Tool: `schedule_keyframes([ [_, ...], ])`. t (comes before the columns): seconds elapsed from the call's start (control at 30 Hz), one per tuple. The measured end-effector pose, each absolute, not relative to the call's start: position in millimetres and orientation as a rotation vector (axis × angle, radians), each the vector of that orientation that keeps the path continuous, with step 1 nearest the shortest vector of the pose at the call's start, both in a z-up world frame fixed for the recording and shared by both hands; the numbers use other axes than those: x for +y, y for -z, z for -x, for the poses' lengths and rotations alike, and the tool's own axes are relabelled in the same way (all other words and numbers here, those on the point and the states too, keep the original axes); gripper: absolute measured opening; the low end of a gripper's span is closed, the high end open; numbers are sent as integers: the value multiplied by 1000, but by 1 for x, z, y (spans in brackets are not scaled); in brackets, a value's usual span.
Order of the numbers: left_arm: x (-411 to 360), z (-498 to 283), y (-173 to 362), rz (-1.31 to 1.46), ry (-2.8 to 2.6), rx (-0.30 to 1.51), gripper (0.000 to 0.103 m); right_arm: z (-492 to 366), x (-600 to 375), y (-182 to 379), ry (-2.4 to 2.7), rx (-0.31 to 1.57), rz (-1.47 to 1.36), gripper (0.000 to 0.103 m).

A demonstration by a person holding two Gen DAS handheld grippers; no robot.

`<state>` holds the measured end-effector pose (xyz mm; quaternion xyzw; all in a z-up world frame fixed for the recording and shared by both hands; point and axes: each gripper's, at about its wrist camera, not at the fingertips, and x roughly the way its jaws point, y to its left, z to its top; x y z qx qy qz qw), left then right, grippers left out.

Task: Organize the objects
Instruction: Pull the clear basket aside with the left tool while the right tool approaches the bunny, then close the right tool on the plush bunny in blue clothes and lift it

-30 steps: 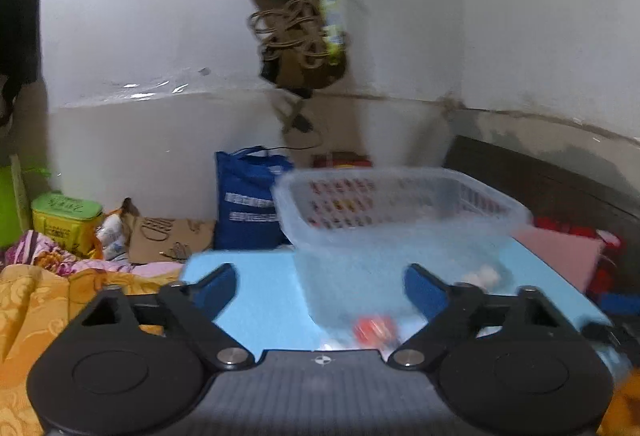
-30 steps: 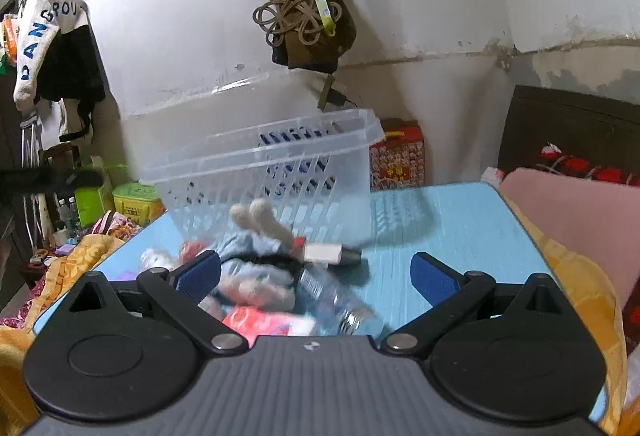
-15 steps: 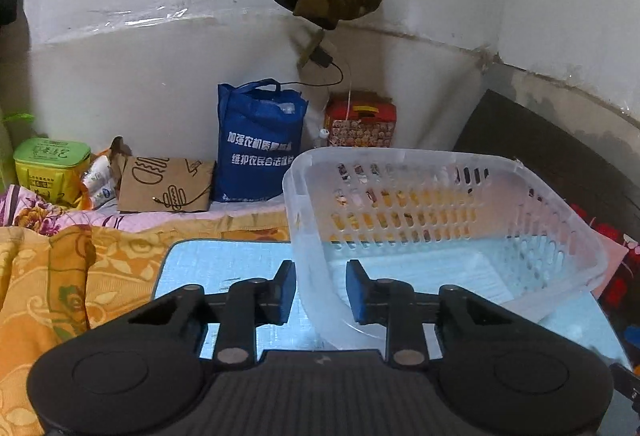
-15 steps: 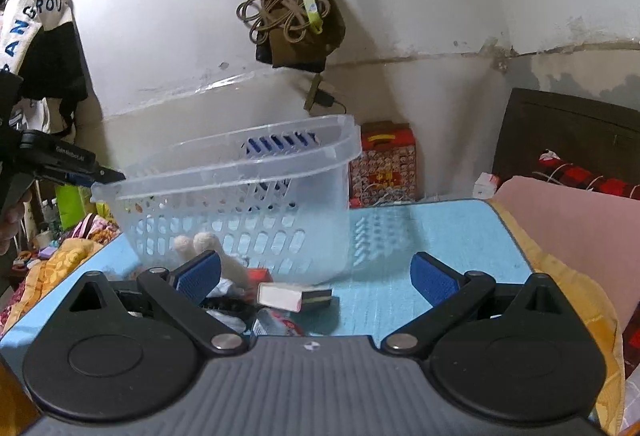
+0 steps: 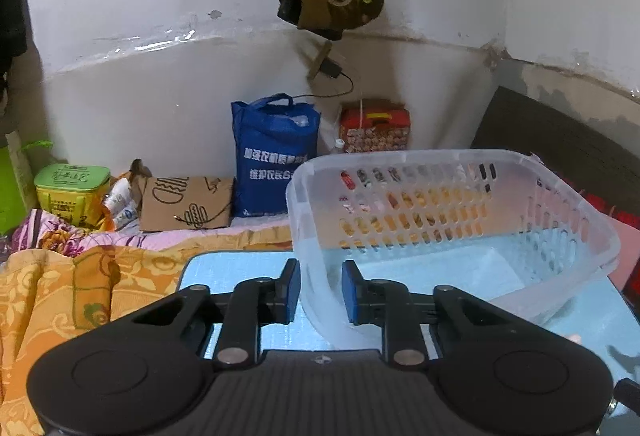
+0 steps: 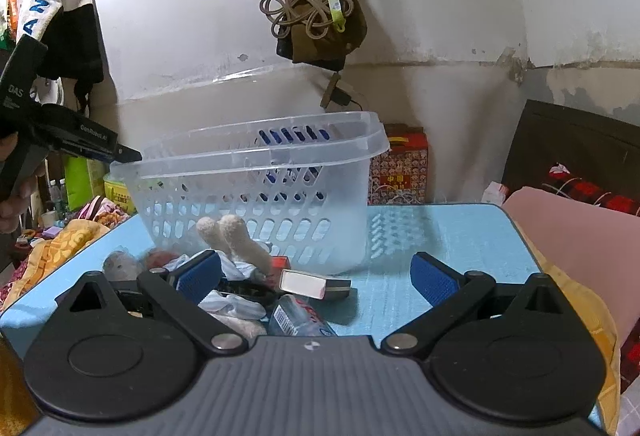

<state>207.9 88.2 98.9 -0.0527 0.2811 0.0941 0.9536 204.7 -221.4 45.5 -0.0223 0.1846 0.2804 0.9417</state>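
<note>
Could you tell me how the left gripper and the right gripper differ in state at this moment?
The left gripper is shut on the rim of the clear basket; the right gripper is open and holds nothing. The left one is at the basket's edge, while the right one hangs over the loose pile, near the small box and the plush toy. Both have blue pads on black fingers.

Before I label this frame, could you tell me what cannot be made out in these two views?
- Right wrist view: items in the pile overlap and the right gripper body cuts them off.
- Right wrist view: bottle label too small.
- Left wrist view: the pile is out of frame; the left gripper body hides the basket rim's near stretch.
</note>
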Motion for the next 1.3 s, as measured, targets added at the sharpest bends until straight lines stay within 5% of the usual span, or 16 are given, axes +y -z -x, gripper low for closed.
schedule_keyframes([
  [0.63,78,-207,-96,64,-209,544,22,-204,-193,-47,-622,380,82,95],
  [0.97,76,-205,-94,46,-212,536,24,-246,-127,-31,-609,581,115,97],
  [1.3,77,-204,-94,49,-202,533,25,-257,-132,-29,-589,645,59,60],
])
